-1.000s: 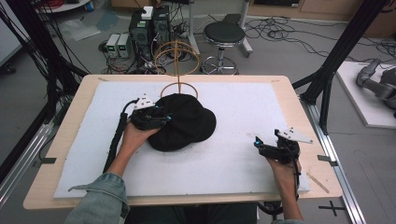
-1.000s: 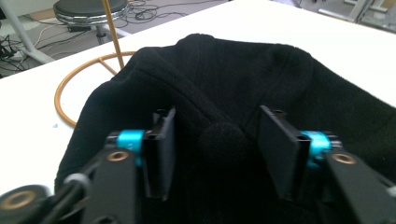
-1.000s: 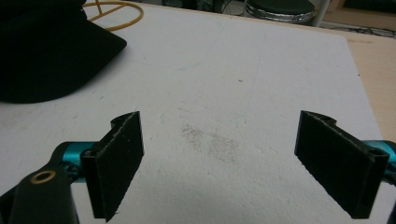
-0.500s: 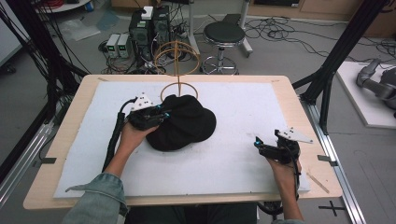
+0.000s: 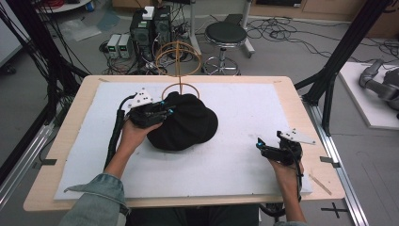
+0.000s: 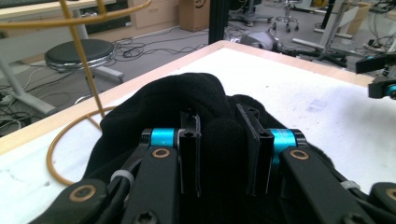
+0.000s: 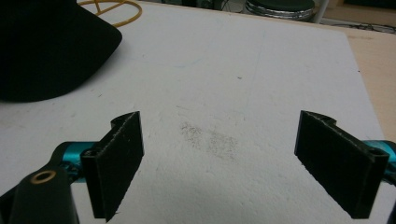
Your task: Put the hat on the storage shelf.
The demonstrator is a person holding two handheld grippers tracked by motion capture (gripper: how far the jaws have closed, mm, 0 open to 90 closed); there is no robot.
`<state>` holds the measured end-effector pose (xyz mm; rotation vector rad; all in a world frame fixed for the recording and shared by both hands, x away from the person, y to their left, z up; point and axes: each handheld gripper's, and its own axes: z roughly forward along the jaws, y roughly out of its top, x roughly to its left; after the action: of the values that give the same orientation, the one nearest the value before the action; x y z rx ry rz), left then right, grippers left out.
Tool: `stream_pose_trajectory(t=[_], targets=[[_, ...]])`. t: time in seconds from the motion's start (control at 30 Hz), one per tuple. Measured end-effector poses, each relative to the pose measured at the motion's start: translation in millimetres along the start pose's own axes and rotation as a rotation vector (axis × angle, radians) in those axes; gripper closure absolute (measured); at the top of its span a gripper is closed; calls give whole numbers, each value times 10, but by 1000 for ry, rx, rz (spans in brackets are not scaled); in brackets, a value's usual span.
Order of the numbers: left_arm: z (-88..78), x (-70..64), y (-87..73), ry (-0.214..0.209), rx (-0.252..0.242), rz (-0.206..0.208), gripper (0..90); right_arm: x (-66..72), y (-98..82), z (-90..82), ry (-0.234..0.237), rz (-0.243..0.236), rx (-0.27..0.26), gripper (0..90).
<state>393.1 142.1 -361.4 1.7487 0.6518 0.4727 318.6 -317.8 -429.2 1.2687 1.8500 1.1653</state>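
A black cloth hat lies slumped on the white foam board, left of centre. My left gripper grips the hat's left upper side. In the left gripper view its jaws pinch a fold of the black fabric, so it is shut on the hat. A yellow wire hat stand rises just behind the hat, its base ring on the board. My right gripper rests near the board's right front, open, its pads wide apart over bare board. The hat's edge shows at the upper left there.
The wooden table edge frames the board. A black frame post stands at the right rear corner. A round stool and computer boxes sit on the floor behind the table.
The left gripper's jaws have shut on the hat's fabric and the hand has risen slightly, bunching the cloth. The right gripper has stayed where it was.
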Motion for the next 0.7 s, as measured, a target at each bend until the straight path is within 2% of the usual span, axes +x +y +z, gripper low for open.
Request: stream_pose_trajectory(t=[0.43,0.7], targets=[[-75,-102,256,-36,-59,5,719,-34,-10,-7,1,5,-7,153],[-249,-115,377,-64,-117,-22,718,-29,-8,-13,2,6,-7,153]])
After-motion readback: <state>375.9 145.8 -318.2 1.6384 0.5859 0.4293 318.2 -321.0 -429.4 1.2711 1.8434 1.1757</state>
